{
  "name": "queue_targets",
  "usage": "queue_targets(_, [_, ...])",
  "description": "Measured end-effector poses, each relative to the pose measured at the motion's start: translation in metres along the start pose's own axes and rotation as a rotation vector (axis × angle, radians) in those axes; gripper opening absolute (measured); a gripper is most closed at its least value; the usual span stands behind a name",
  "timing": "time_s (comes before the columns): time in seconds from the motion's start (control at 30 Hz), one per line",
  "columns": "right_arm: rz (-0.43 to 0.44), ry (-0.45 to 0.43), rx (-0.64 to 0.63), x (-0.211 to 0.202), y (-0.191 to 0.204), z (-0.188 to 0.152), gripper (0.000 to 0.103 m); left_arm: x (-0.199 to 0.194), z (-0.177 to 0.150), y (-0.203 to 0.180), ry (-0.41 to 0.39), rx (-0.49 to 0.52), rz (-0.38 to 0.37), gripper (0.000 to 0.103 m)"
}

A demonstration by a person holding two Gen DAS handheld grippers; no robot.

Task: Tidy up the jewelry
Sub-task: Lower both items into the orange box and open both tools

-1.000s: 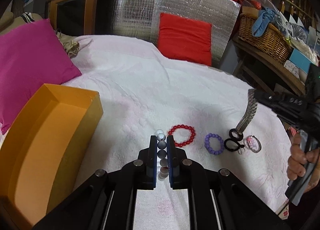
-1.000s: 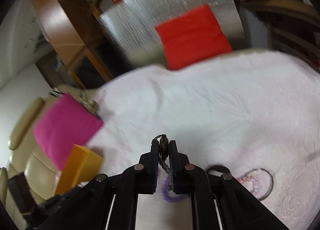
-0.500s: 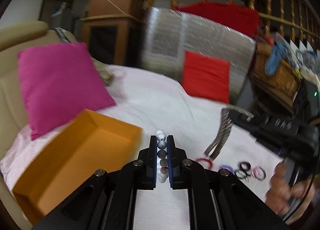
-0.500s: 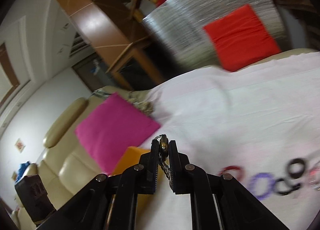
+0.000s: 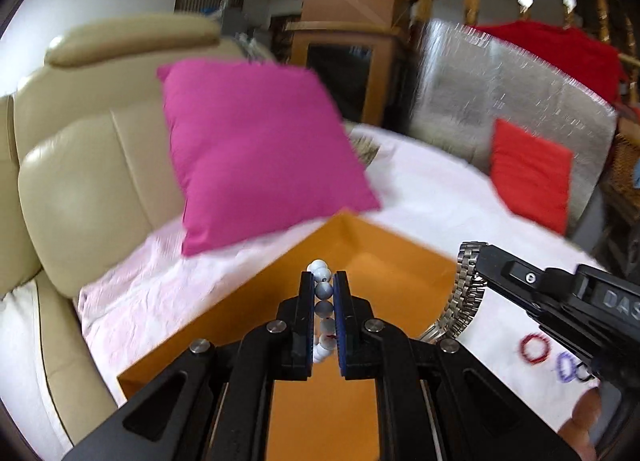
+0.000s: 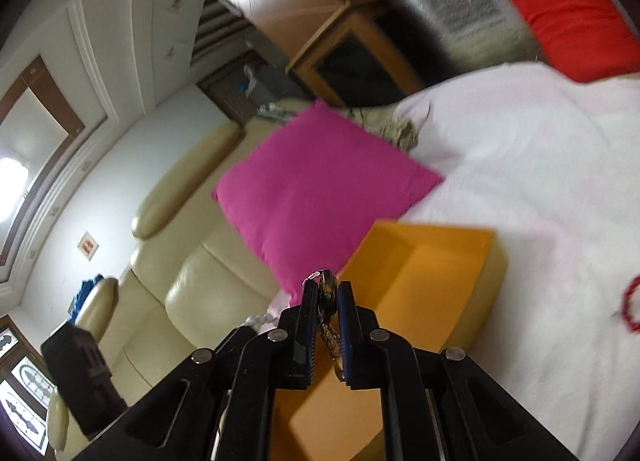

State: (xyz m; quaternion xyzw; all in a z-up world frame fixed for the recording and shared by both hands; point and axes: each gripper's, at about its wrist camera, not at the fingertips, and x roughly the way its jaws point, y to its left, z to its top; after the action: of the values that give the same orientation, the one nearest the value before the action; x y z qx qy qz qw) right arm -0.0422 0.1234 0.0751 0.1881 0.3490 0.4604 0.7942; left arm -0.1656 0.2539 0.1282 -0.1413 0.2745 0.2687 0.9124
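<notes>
White, faintly pink-patterned cloth (image 5: 432, 197) covers the work surface, with a cream leather sofa (image 5: 92, 181) at nine o'clock in the left wrist view and a magenta cushion (image 5: 256, 157) leaning at eleven o'clock. An open orange box (image 5: 360, 285) sits on the cloth at the centre of that view. The left gripper (image 5: 323, 281) is clamped narrowly on a white-and-grey bead bracelet (image 5: 322, 289), which stands upright between its fingers above the box. At three o'clock the right gripper (image 5: 482, 257) reaches in, a silver metal watch (image 5: 464, 293) dangling from its tip over the box's right edge. In the right wrist view that gripper (image 6: 328, 291) is pinched tight on the watch (image 6: 326, 297), with the box (image 6: 424, 273) at one o'clock beyond it. On the cloth at four o'clock in the left wrist view lie a red bead bracelet (image 5: 534, 349) and just beside it a purple bead bracelet (image 5: 568, 367), blurred. A red cushion (image 5: 532, 177) leans against a silver foil panel (image 5: 512, 93) at two o'clock.
</notes>
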Motion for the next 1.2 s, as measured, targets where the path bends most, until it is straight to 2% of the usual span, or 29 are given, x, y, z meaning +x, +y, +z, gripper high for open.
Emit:
queue_targets(0.13, [-0.037, 0.070, 0.014, 0.020, -0.010, -0.017, 0.011, 0.036, -0.010, 0.007, 0.139, -0.009, 0.043, 0.009])
queue_targets(0.23, [-0.069, 0.112, 0.055, 0.031, -0.025, -0.023, 0.012, 0.047, -0.016, 0.009, 0.182, -0.007, 0.089, 0.009])
queue_targets(0.33, [-0.075, 0.135, 0.109, 0.032, -0.035, -0.026, 0.014, 0.052, -0.018, 0.011, 0.189, -0.009, 0.118, 0.012])
queue_targets(0.37, [-0.075, 0.137, 0.113, 0.030, -0.037, -0.025, 0.015, 0.049, -0.019, 0.012, 0.185, -0.006, 0.125, 0.019])
queue_targets(0.4, [-0.083, 0.129, 0.112, 0.025, -0.039, -0.023, 0.015, 0.050, -0.018, 0.012, 0.182, -0.007, 0.132, 0.035])
queue_targets(0.47, [-0.094, 0.108, 0.109, 0.014, -0.043, -0.019, 0.016, 0.045, -0.016, 0.007, 0.153, -0.007, 0.147, 0.047])
queue_targets(0.57, [-0.122, 0.074, 0.113, -0.009, -0.053, -0.014, 0.016, 0.034, -0.012, -0.009, 0.095, 0.030, 0.150, 0.048])
queue_targets(0.77, [-0.209, 0.020, 0.143, -0.065, -0.091, -0.003, 0.016, 0.023, -0.010, -0.057, 0.049, 0.099, 0.081, 0.049])
queue_targets(0.9, [-0.273, -0.031, 0.188, -0.117, -0.127, 0.000, 0.016, 0.016, -0.014, -0.094, 0.035, 0.152, 0.029, 0.051])
queue_targets(1.07, [-0.358, -0.091, 0.249, -0.184, -0.169, -0.001, 0.016, 0.015, -0.027, -0.139, 0.060, 0.216, -0.034, 0.051])
queue_targets(1.2, [-0.411, -0.115, 0.314, -0.222, -0.199, -0.008, 0.016, 0.019, -0.040, -0.173, 0.101, 0.273, -0.077, 0.053])
